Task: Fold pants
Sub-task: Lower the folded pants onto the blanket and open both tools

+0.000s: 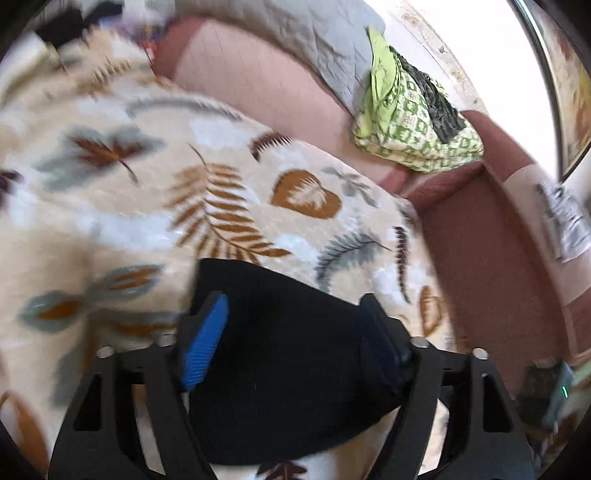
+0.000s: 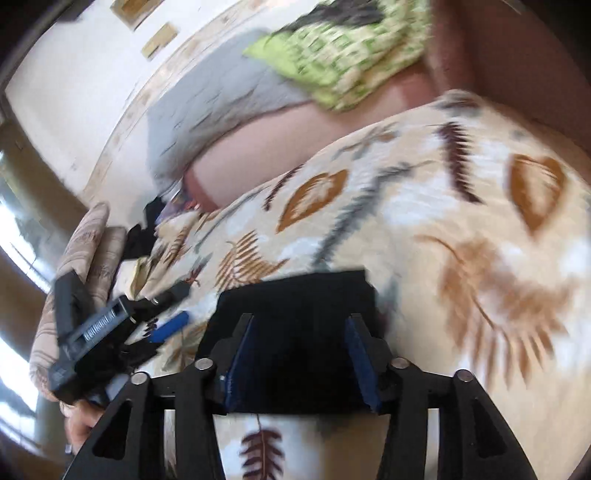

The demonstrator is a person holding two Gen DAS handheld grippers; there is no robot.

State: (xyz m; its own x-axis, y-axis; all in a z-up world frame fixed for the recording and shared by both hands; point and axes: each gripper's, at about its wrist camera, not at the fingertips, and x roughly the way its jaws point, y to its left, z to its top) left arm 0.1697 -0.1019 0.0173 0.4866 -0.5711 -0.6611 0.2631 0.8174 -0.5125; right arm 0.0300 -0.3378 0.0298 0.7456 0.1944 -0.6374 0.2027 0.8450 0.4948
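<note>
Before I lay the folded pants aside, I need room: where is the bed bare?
The leaf-print blanket lies bare between the black pants and the pink strip. It is crowded near the green patterned bundle and grey cloth.

Leaf-print blanket [image 1: 147, 192] covers a reddish-brown sofa [image 1: 480, 236]; bright wall [image 1: 480, 55].

A cream plush blanket printed with brown and grey leaves [image 1: 155, 177] is covering the pink upholstered sofa [image 1: 251, 85]. A green-and-white patterned cloth bundle [image 1: 413, 122] is lying beyond the blanket's far edge, with a dark grey-green garment [image 1: 432, 96] draped over it. A crumpled grey sheet [image 1: 317, 33] is resting behind the blanket, beside the bundle.
</note>
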